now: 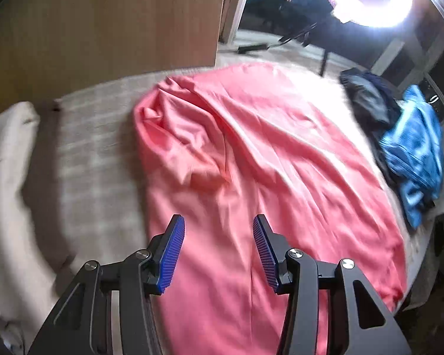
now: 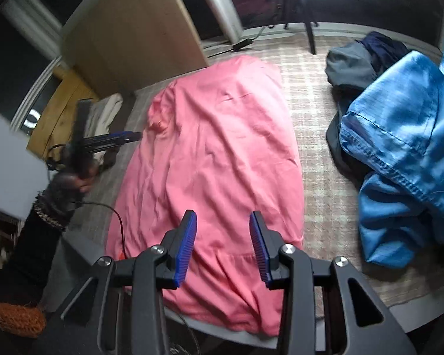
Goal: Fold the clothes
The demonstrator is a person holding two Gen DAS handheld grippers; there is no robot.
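The pink garment [image 2: 213, 153] lay flat on the bed [image 2: 310, 136], its long axis running straight away from my right tool [image 2: 223, 247]. That tool hung over its near hem, half open and empty. My left tool [image 1: 219, 254], also parted and empty, was near the left edge. A blue garment [image 2: 405, 153] sat right, apart.

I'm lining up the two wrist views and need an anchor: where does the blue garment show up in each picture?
Left wrist view: the blue garment lies crumpled at the right edge, partly on a dark garment.
Right wrist view: the blue garment fills the right side, larger and nearer, with the dark garment above and left of it.
Shared landmark: the pink garment, spread in the middle of both pictures, left of the blue one.
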